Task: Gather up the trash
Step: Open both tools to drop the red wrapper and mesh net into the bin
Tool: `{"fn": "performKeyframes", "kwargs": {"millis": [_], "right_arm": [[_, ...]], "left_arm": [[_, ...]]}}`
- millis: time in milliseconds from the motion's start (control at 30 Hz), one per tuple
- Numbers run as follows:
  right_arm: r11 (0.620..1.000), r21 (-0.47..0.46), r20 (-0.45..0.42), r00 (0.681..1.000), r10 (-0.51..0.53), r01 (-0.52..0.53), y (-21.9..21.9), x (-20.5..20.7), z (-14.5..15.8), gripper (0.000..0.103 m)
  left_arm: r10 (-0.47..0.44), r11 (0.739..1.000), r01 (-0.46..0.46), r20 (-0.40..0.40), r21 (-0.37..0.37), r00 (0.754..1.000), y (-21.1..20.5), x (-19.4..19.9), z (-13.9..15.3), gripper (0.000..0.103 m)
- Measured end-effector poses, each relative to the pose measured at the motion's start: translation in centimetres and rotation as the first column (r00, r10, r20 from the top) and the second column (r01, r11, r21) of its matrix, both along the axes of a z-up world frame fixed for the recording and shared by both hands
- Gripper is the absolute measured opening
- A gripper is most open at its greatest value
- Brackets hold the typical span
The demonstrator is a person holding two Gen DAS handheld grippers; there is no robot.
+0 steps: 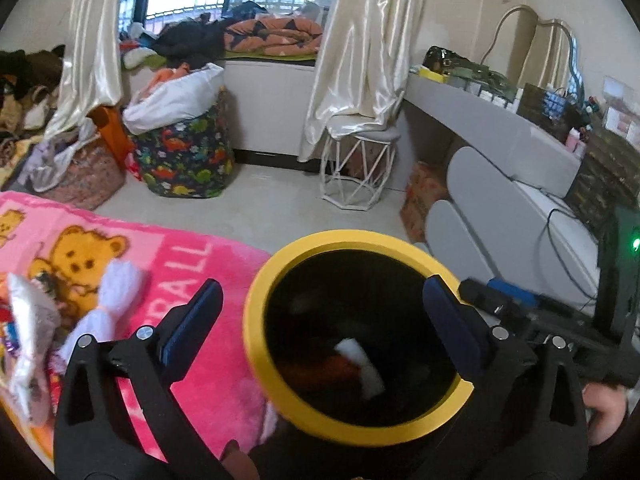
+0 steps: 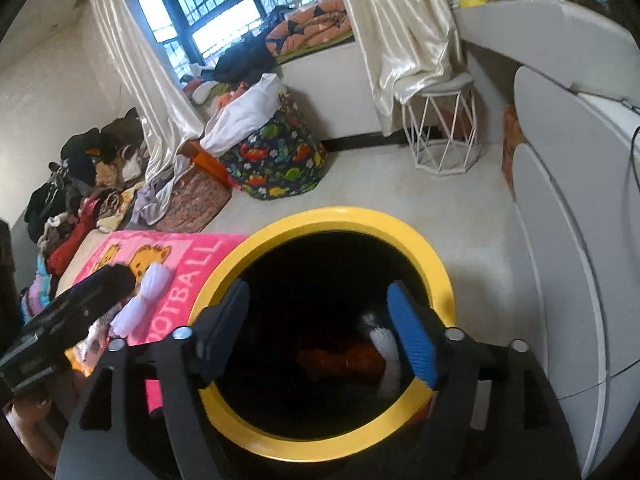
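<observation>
The bin point(image 1: 260, 344) (black inside, yellow rim) stands on the floor, touching the edge of the pink blanket point(image 1: 192, 264). A white scrap point(image 1: 364, 364) and something orange point(image 2: 340, 362) lie at its bottom. Both tongs hang over its mouth. The left gripper point(image 1: 320, 328) gapes wide with nothing between its pads; the right gripper point(image 2: 320, 336) is also spread and holds nothing, though the white scrap shows just beside its blue right pad point(image 2: 412, 336). On the blanket a white knotted tissue point(image 1: 108, 300) and a silver wrapper point(image 1: 28, 340) lie near the left gripper. Beyond stand a dinosaur-print bag point(image 1: 184, 160) and a wire stool point(image 1: 356, 164).
</observation>
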State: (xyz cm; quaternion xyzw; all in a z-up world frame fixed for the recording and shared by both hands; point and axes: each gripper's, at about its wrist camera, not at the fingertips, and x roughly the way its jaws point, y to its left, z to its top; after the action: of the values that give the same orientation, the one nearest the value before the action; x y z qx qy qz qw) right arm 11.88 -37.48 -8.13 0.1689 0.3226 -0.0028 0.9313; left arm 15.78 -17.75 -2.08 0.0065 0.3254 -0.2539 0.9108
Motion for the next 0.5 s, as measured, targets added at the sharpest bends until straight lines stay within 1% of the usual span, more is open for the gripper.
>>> {"fn": "performKeyframes", "kwargs": {"millis": [67, 267, 500], "right_arm": [[1.0, -0.018, 0.019, 1.0, -0.009, 0.009, 0.3, -0.2, 0.3, 0.078], [0.999, -0.045, 0.063, 0.998, -0.012, 0.015, 1.2, -0.4, 0.8, 0.082], [0.997, -0.072, 0.081, 0.997, 0.012, -0.006, 2.7, -0.3, 1.3, 0.083]], "left_arm": [[0.008, 1.0, -0.008, 0.01, -0.006, 1.0, 0.7, -0.5, 0.2, 0.092], [0.051, 0.999, -0.051, 0.034, -0.008, 0.998, 3.1, -2.1, 0.6, 0.092], [0.096, 0.995, -0.095, 0.064, -0.019, 0.993, 5.6, -3.3, 1.3, 0.092]]}}
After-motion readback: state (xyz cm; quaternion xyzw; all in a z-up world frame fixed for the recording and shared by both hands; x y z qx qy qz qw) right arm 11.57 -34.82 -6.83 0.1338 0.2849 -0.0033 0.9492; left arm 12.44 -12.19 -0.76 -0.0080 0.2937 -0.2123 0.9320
